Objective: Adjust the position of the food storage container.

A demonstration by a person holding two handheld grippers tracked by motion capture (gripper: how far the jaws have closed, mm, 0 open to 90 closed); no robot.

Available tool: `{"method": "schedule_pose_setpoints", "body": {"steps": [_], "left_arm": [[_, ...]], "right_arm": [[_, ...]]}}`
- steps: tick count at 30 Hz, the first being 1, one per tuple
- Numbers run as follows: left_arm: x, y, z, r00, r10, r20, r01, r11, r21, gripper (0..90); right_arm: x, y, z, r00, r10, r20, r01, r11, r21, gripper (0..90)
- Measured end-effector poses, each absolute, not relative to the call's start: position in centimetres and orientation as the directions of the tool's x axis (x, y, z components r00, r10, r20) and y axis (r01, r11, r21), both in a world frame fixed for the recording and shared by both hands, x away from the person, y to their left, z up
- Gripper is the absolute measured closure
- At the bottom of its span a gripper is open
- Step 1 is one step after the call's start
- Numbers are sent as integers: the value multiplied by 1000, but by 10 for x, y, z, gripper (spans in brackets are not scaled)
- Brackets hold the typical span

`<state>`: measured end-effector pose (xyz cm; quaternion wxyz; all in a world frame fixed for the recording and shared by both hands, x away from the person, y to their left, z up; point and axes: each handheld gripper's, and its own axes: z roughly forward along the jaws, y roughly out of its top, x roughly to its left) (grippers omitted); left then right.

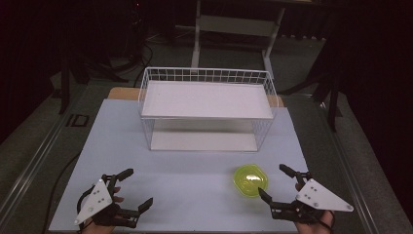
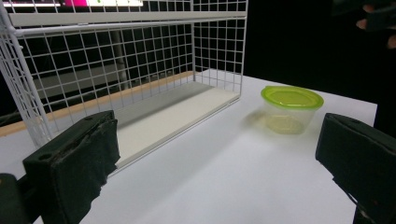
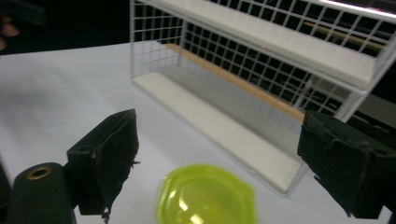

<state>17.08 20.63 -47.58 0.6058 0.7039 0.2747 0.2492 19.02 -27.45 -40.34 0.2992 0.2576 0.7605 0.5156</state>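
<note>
The right gripper (image 1: pixel 275 182), jaws spread and empty, should straddle the small clear plastic container with the lime-green lid (image 1: pixel 251 180) squarely before closing; the left gripper (image 1: pixel 131 187) waits released.

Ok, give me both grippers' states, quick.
Left gripper: open, holding nothing.
Right gripper: open, holding nothing, jaws either side of the green-lidded container without touching it.

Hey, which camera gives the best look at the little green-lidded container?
The left gripper view: the container appears whole from the side, showing its green lid and clear body on the table. The high view shows it small from above, beside the right gripper. The right gripper view shows its lid close, blurred and cropped.
</note>
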Motion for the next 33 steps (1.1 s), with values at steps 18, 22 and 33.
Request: {"method": "schedule_pose_setpoints", "body": {"steps": [18, 22, 33], "left_arm": [[170, 205, -476, 729, 684, 16, 85, -114, 990, 2], [170, 204, -476, 731, 682, 17, 86, -116, 990, 2], [170, 203, -476, 732, 680, 32, 77, -129, 989, 2]], "right_arm": [[231, -299, -438, -542, 825, -162, 230, 331, 915, 386], [239, -309, -451, -525, 837, -154, 309, 356, 882, 545], [256, -318, -492, -514, 853, -91, 506, 388, 770, 900]]}}
